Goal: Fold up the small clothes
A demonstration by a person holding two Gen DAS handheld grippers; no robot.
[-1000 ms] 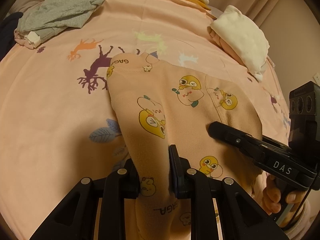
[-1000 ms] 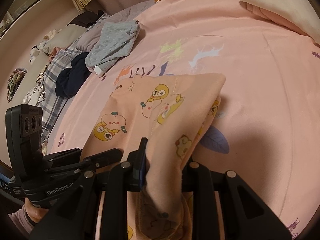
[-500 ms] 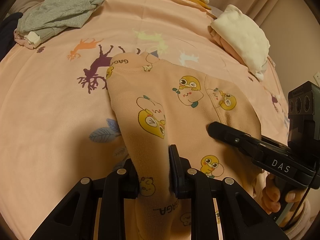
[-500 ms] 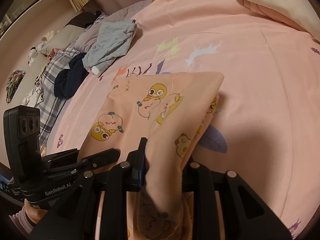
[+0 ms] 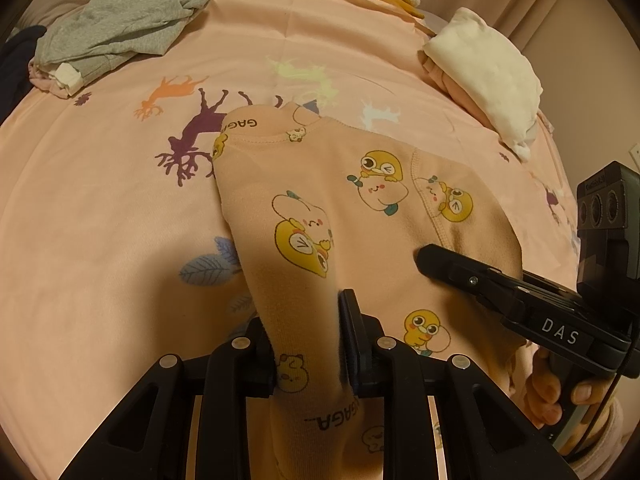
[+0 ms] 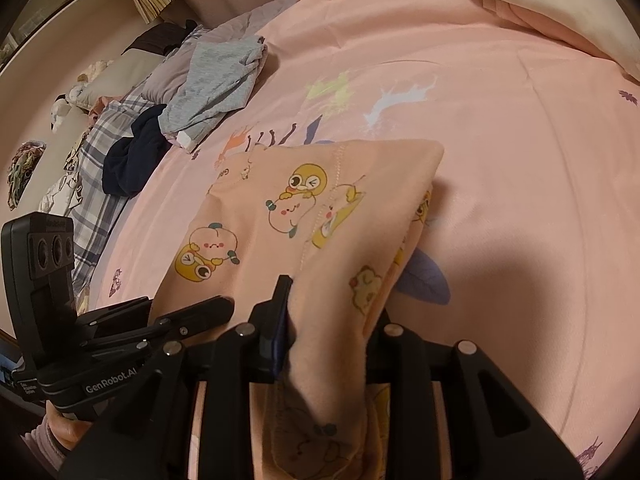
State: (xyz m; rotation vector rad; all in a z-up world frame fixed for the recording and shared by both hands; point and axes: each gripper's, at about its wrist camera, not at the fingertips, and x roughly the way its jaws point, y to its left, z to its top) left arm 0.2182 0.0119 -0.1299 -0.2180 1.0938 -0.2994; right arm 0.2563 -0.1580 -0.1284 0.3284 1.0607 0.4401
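Compared with a second ago, little differs: the peach fleece garment printed with yellow chicks lies at the same spot on the pink bedspread patterned with deer silhouettes, and both grippers are where they were. Only the gaps between the jaws have widened a little; the right pair is opening at this moment.

In the left wrist view, the left gripper sits at the lower centre, tilted steeply down toward the bed, its jaws clamped on a bunched edge of the garment that runs between them and hangs down below. At the right edge the right gripper lies across the cloth, a hand wrapped round its handle at lower right.

In the right wrist view, the left gripper reaches in from lower left toward the garment's near edge. The right gripper, lower centre, points down too, with a thick fold of the garment between its jaws.

A crumpled grey knit garment lies at upper left, and a folded cream fleece pile at upper right.
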